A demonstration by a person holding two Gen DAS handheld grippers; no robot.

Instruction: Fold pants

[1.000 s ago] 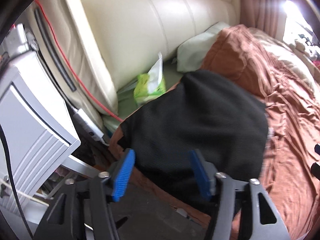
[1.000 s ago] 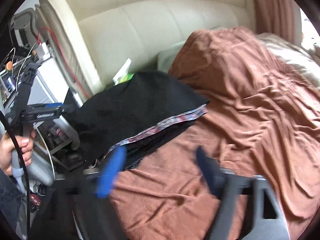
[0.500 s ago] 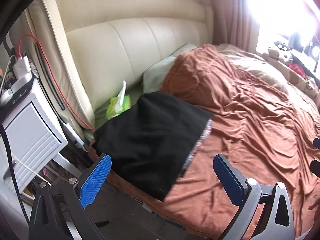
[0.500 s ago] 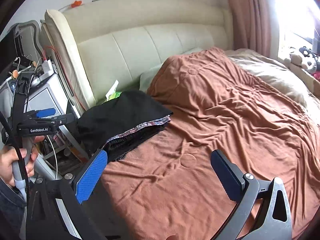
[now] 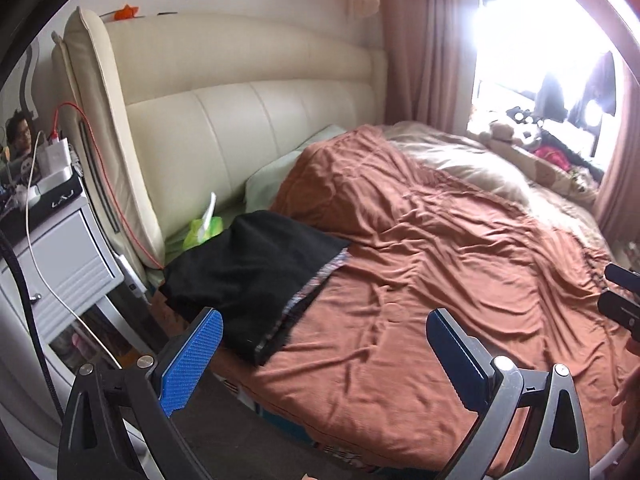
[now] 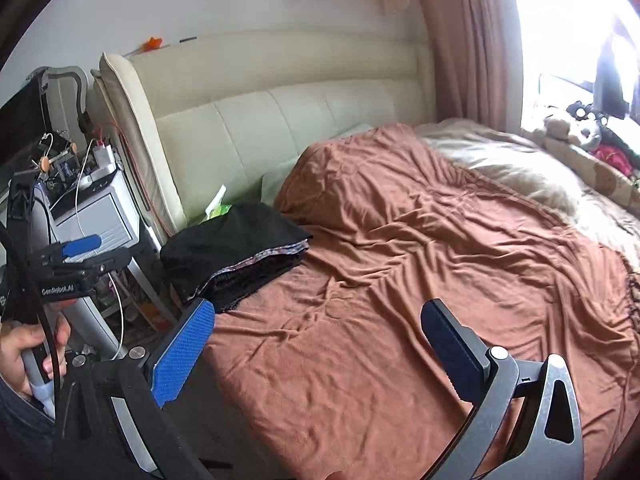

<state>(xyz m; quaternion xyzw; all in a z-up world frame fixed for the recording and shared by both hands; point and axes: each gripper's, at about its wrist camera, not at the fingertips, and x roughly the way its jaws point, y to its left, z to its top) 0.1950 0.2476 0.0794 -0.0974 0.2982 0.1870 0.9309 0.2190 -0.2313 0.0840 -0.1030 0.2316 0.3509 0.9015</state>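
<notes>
Left wrist view: the left gripper (image 5: 322, 354) hangs with its jaws spread fully apart and nothing between them. A second ago the black pants (image 5: 256, 276) filled the space just ahead of the blue pads (image 5: 192, 360); now they lie well clear at about 10 o'clock from the gripper, a flat folded stack on the near corner of the brown blanket (image 5: 440, 280), a patterned waistband strip showing along the right edge. The view has pulled back and up, so the whole bed, the cream headboard (image 5: 248, 128) at 12 o'clock and the white nightstand (image 5: 68, 264) at 9 o'clock have come into sight. A green tissue pack (image 5: 202, 230) sits just behind the pants. At 3 o'clock, the edge of the other tool peeks in.

Right wrist view: the right gripper (image 6: 316, 354) is likewise wide apart and empty. The pants (image 6: 228, 252) sit at about 11 o'clock, apart from the pads, their layers stacked with the patterned band facing the camera. This view too has drawn away from the cloth within the last second. At 9 o'clock a hand (image 6: 24, 352) grips the handle of the left tool.

Both tools having let go and backed off from a neat, compact bundle suggests the folding is finished, or very nearly; I see no loose leg or trailing edge left to tidy.
</notes>
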